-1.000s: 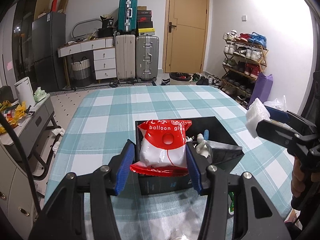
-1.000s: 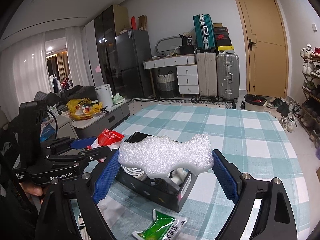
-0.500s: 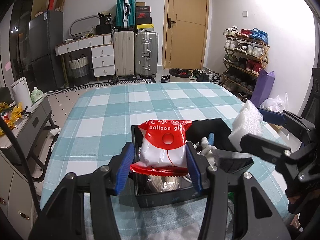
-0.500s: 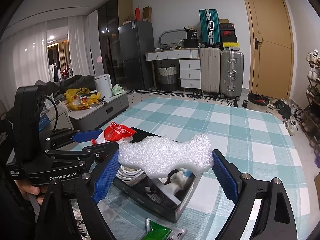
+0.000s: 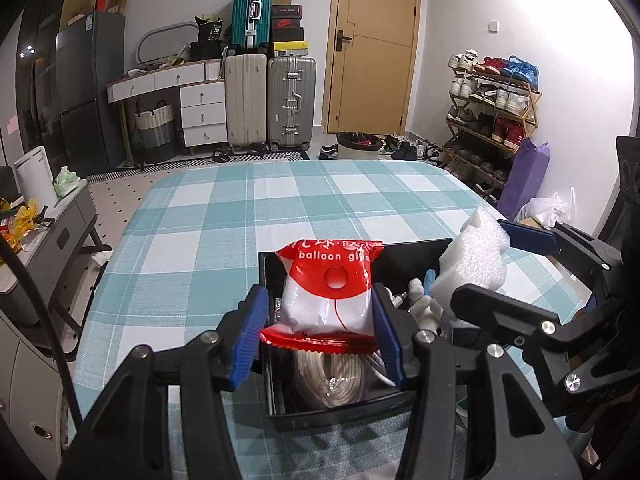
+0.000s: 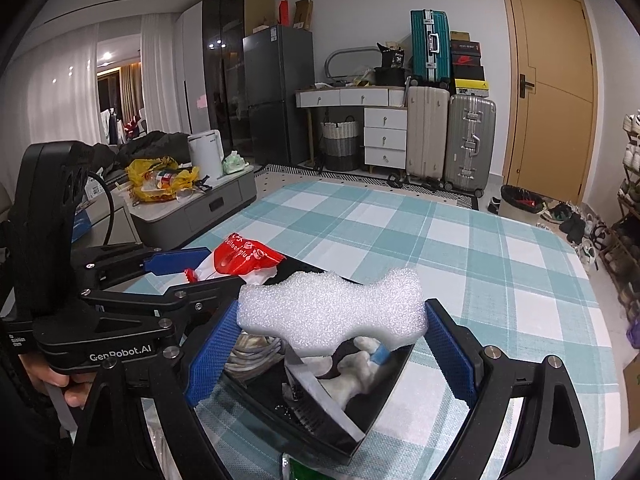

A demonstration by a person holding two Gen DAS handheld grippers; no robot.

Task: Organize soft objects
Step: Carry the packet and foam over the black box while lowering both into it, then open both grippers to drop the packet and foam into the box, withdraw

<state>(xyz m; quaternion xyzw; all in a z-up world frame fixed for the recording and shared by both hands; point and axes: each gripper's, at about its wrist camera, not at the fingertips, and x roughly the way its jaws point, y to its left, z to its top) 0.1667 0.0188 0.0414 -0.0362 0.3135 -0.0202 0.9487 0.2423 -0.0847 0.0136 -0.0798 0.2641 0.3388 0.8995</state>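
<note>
Above the black box, left gripper clamping balloon-glue packet, right gripper clamping foam.

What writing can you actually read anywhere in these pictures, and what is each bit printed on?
"balloon gl..." – red-and-white packet held in the left tongs; last letters cut off, the characters above too blurred.
"GenRobot.AI" – body of the left tongs, right wrist view.
"36" – small black bag on the dresser.
Shoebox labels and the green packet: too small to read.
</note>
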